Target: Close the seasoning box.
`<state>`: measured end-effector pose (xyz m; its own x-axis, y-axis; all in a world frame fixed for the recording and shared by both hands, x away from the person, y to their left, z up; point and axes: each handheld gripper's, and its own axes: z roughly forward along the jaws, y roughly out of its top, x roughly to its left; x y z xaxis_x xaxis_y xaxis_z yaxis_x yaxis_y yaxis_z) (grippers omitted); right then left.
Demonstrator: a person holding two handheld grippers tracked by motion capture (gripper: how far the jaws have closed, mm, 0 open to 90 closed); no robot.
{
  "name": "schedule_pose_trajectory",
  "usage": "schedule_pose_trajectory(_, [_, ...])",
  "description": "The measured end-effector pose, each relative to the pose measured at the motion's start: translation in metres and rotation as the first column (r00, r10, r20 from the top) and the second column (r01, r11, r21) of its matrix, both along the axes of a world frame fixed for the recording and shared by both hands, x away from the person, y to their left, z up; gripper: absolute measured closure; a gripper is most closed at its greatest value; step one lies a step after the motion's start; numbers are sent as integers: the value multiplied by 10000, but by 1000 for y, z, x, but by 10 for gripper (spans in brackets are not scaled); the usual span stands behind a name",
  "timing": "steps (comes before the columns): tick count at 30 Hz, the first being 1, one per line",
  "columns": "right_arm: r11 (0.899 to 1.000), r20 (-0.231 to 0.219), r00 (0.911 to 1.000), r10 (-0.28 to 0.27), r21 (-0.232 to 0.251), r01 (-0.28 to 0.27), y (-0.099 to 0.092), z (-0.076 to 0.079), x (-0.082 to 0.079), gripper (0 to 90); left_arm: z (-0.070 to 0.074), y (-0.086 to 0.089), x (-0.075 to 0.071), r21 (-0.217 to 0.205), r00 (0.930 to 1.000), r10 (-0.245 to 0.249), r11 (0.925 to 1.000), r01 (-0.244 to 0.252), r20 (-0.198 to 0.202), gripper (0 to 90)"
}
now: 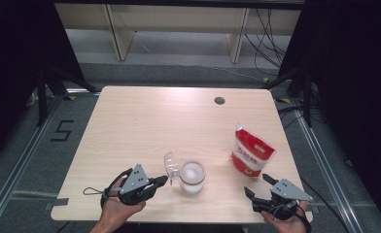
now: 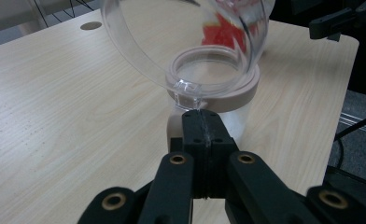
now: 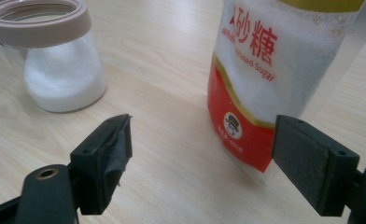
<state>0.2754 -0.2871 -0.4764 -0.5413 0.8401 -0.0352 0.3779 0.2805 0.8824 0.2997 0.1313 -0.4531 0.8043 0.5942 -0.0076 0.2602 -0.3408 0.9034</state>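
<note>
A lab-like recording bay: black curtains [image 1: 13, 73], floor rails [image 1: 324, 160], a taped number [image 1: 62, 131], loose cables [image 1: 271, 34]

One glass sugar jar [image 1: 192, 177] with one clear flip lid [image 1: 171, 165] stands near the surface's front edge; one red sugar bag [image 1: 251, 155] stands toward its right edge.

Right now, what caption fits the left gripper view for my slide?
Left gripper, shut on the clear lid's tab, tilts the lid above the sugar jar.

light wood table [image 1: 130, 126], dark grommet hole [image 1: 219, 100] near far edge; grey floor [image 1: 188, 46] beyond.
</note>
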Motion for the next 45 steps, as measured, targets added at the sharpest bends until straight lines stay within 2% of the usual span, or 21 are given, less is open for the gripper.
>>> schedule_pose_trajectory(1, [10000, -12, 10000, -4, -8, 4, 0, 0, 0, 213, 2, 1, 1, 109, 10000, -25, 9999, 24, 89, 892])
schedule_pose_trajectory(3, [10000, -36, 10000, 47, 27, -47, 1, 0, 0, 214, 3, 1, 2, -17, 9999, 63, 10000, -63, 81, 892])
schedule_pose_trajectory(8, [10000, -95, 9999, 40, -29, -40, 0, 0, 0, 216, 8, 0, 4, 28, 9998, -28, 10000, 27, 220, 892])
schedule_pose_trajectory(10, [10000, -90, 10000, 21, -50, -22, 0, 0, 0, 216, 7, -2, 3, -99, 10000, 62, 9999, -61, 63, 892])
schedule_pose_trajectory(11, [10000, -85, 9999, 84, -40, -85, 0, 0, 0, 216, 8, -2, 4, 64, 9997, -82, 9999, 81, 216, 892])
schedule_pose_trajectory(12, [9999, -68, 9999, 99, -90, -99, 0, 0, 0, 216, 8, -2, 5, 33, 9995, -214, 9998, 213, 248, 892])
schedule_pose_trajectory(14, [10000, -89, 9999, 72, -45, -73, 0, 0, 0, 217, 8, -4, 3, -61, 10000, 23, 10000, -23, 18, 891])
schedule_pose_trajectory(17, [9998, 75, 10000, 44, -203, -42, 0, 0, 1, 218, 8, -5, 5, 103, 9996, -195, 9998, 193, 209, 891])
schedule_pose_trajectory(18, [9998, -36, 9999, 94, -146, -94, 0, -1, 0, 217, 8, -6, 6, 101, 9995, -207, 9997, 205, 250, 891])
schedule_pose_trajectory(19, [9999, -27, 10000, 95, -140, -96, 0, -1, 1, 218, 8, -7, 4, -78, 10000, -59, 10000, 60, 45, 891])
schedule_pose_trajectory(21, [9998, -49, 9999, 158, -124, -158, 0, -1, 1, 218, 8, -7, 5, -20, 9998, -110, 9999, 111, 138, 890])
schedule_pose_trajectory(24, [9994, 222, 9997, 140, -314, -133, -1, -1, 2, 218, 8, -8, 5, 42, 9998, -137, 9999, 136, 161, 890])
schedule_pose_trajectory(25, [9997, 94, 9999, 131, -187, -129, 0, -1, 1, 218, 8, -8, 5, -50, 10000, -74, 10000, 74, 52, 890])
schedule_pose_trajectory(26, [9998, -56, 9999, 163, -101, -164, 1, -1, 1, 218, 8, -8, 5, 2, 9998, -137, 9999, 137, 123, 890])
schedule_pose_trajectory(27, [9998, 89, 9999, 124, -146, -122, 1, -1, 1, 218, 8, -9, 6, 67, 9997, -163, 9998, 162, 182, 889])
schedule_pose_trajectory(28, [9998, -62, 9998, 173, -130, -174, 1, -1, 1, 218, 8, -9, 6, 86, 9997, -184, 9998, 182, 177, 887])
schedule_pose_trajectory(29, [10000, -266, 9996, -28, -24, 27, 2, 0, -1, 219, 8, -9, 5, 80, 9997, -169, 9998, 168, 149, 886])
schedule_pose_trajectory(30, [10000, -221, 9997, -59, -52, 58, 2, 0, -1, 219, 7, -10, 4, 8, 9999, -126, 9999, 126, 46, 886])
schedule_pose_trajectory(33, [9998, 36, 10000, 61, -190, -60, 1, -1, 0, 219, 7, -10, 6, 34, 9993, -292, 9996, 291, 220, 885])
schedule_pose_trajectory(40, [9998, 26, 9999, 147, -159, -147, 2, -1, 1, 220, 6, -13, 5, 118, 9992, -363, 9993, 361, 178, 877])
schedule_pose_trajectory(45, [9998, 15, 9999, 172, -99, -171, 2, -1, 1, 220, 6, -16, 4, -45, 9993, -367, 9993, 367, 50, 873])
